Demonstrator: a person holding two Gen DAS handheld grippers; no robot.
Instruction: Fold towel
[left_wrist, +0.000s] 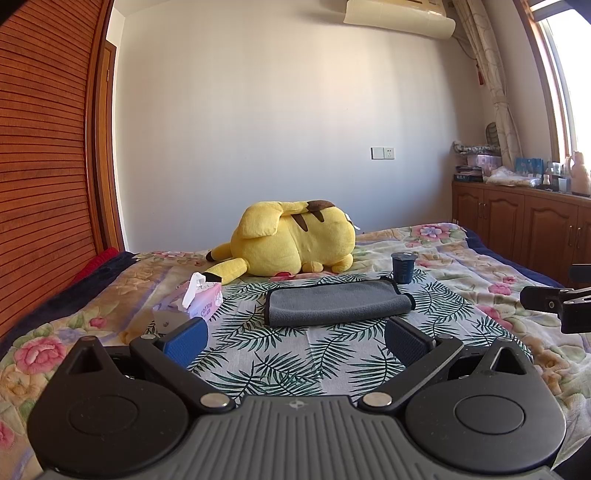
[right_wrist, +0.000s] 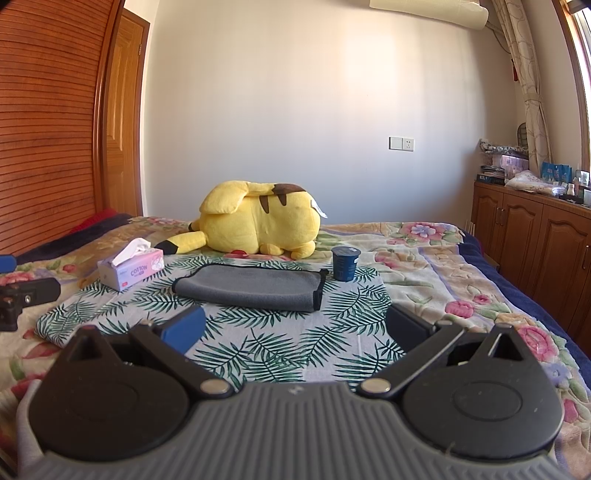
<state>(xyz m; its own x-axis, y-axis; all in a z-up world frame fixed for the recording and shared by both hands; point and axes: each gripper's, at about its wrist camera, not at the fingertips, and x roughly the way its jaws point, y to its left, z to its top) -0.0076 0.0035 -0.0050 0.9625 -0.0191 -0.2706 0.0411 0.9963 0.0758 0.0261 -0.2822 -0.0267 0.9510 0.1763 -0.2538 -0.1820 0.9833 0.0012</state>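
We see the grey towel (left_wrist: 338, 302) lying folded on the palm-leaf cloth (left_wrist: 295, 354), between a tissue box (left_wrist: 201, 301) and a dark blue cup (left_wrist: 403, 267), a Pikachu plush (left_wrist: 295, 240) behind. Our left gripper (left_wrist: 295, 339) and right gripper (right_wrist: 295, 330) hover near it, fingers spread, grasping nothing.

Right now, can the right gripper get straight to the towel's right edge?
Probably yes. The right gripper is open, and only bare leaf-print cloth lies between it and the grey towel. The blue cup stands just beyond that edge, so approach low.
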